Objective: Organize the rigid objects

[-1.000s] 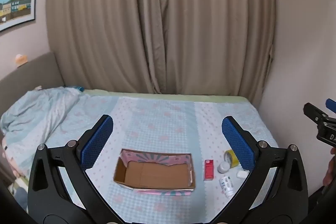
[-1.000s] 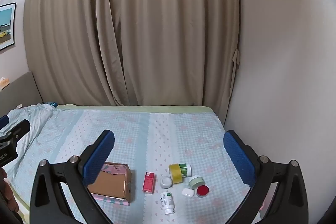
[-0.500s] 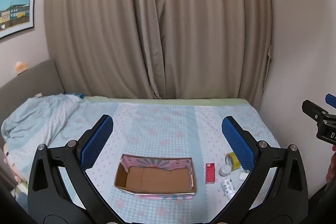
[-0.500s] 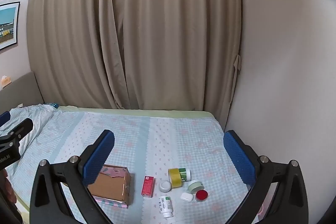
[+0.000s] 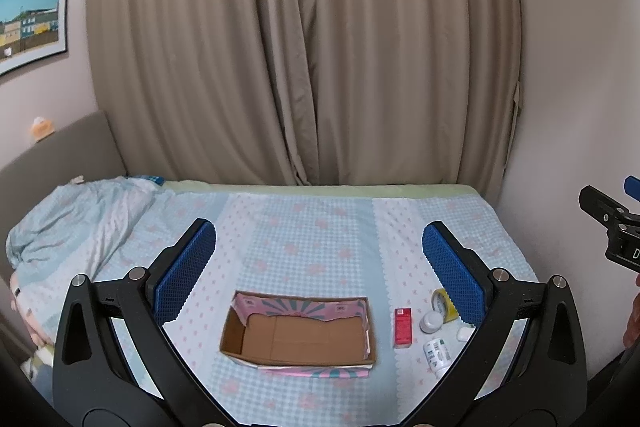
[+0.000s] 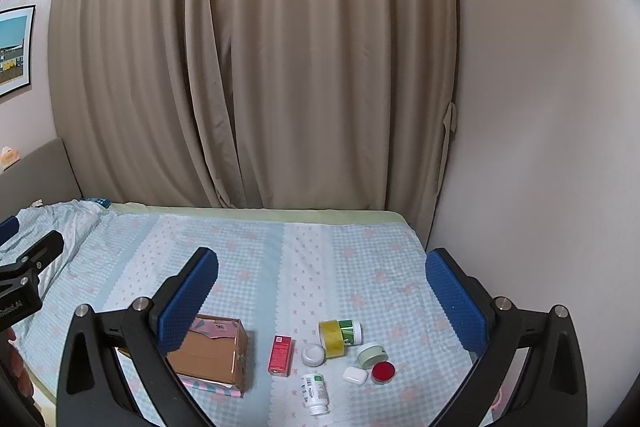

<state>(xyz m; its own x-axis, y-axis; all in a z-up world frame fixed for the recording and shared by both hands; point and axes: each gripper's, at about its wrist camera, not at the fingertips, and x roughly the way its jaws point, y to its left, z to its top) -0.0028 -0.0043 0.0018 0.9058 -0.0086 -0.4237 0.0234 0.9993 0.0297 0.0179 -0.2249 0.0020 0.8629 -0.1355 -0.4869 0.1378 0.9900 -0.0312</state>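
Note:
An open cardboard box (image 5: 298, 333) (image 6: 216, 351) lies empty on the checked bedspread. Right of it sit a small red carton (image 6: 280, 355) (image 5: 402, 327), a white bottle on its side (image 6: 315, 393) (image 5: 437, 351), a white round jar (image 6: 313, 354), a yellow tape roll (image 6: 332, 338) against a green-labelled jar (image 6: 350, 331), a pale green tin (image 6: 370, 354), a red lid (image 6: 383, 371) and a white earbud case (image 6: 355, 375). My left gripper (image 5: 319, 263) hangs open above the box. My right gripper (image 6: 322, 283) is open above the small items. Neither holds anything.
The bed (image 6: 320, 251) meets a beige curtain (image 6: 260, 67) at the back and a bare wall (image 6: 540, 147) on the right. A crumpled duvet (image 5: 76, 223) lies at the left by a padded headboard (image 5: 56, 151). A framed picture (image 5: 30, 19) hangs above.
Both cameras have tilted or drawn back a little, so the box and small items sit lower in view. Nothing on the bed has moved, and both grippers stay open.

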